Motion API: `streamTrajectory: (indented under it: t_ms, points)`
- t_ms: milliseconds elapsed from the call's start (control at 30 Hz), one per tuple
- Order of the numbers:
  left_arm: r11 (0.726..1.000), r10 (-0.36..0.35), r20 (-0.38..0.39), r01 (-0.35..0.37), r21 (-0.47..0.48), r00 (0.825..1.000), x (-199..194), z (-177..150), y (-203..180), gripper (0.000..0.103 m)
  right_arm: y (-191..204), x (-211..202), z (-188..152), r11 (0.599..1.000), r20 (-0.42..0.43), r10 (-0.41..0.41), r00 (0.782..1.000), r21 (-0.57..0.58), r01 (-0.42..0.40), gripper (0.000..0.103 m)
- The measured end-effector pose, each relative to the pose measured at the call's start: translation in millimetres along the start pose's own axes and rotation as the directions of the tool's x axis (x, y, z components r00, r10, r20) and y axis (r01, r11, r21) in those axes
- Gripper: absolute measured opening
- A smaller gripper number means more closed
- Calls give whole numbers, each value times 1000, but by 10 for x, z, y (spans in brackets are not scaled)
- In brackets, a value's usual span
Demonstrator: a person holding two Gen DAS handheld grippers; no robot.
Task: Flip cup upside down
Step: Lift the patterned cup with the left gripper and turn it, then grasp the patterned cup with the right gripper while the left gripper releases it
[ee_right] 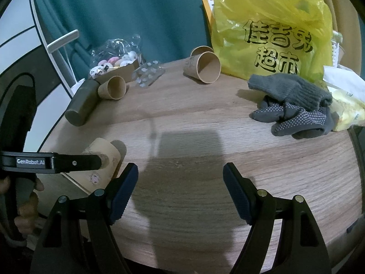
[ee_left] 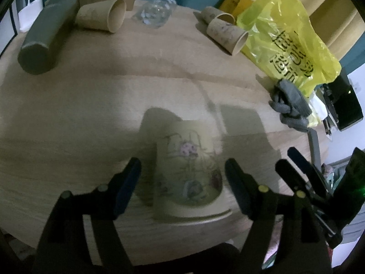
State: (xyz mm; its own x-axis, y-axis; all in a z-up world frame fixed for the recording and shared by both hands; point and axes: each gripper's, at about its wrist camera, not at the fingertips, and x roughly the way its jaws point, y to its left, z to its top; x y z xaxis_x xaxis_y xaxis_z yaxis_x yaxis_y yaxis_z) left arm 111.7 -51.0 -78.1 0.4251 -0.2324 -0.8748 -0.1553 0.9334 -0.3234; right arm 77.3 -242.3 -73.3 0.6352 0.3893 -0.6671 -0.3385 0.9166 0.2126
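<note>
My left gripper stands with its fingers spread wide on either side of the flower-printed paper cup, not pressing it; the cup sits upside down, tilted, at the near edge of the round wooden table. My right gripper hangs spread and empty over bare wood mid-table. Grey gloves and a yellow bag crowd the right rim; a dark cylinder lies along the left rim.

A round table of pale wood grain is filling both views, catching soft light and carrying broad shadows. A dark teal curtain is hanging behind it, with a beige curtain beside.
</note>
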Motion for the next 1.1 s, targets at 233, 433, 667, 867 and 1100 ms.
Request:
streamTrajectory:
  t_ms: [233,433,667,867,1100]
  points:
    - [1000,-6,56,5,22,998,-251,21,3,77,93,48,108,999,-22,6,1000,-44,-7,80]
    - [997,70,171,-76,26,983,-577,-26,250,77,245,187,399,991,-118,106,987,-72,-115,80]
    - [979,191,307,-205,14,932,-789,-181,760,77,747,400,684,979,-239,148,960,-101,-176,80]
    - [984,176,315,-166,-60,933,-790,-217,1302,77,1071,655,781,984,-363,91,927,-109,-140,80]
    - [985,161,320,-134,-105,933,-777,-242,1672,77,1222,935,713,985,-540,3,841,-146,-97,80]
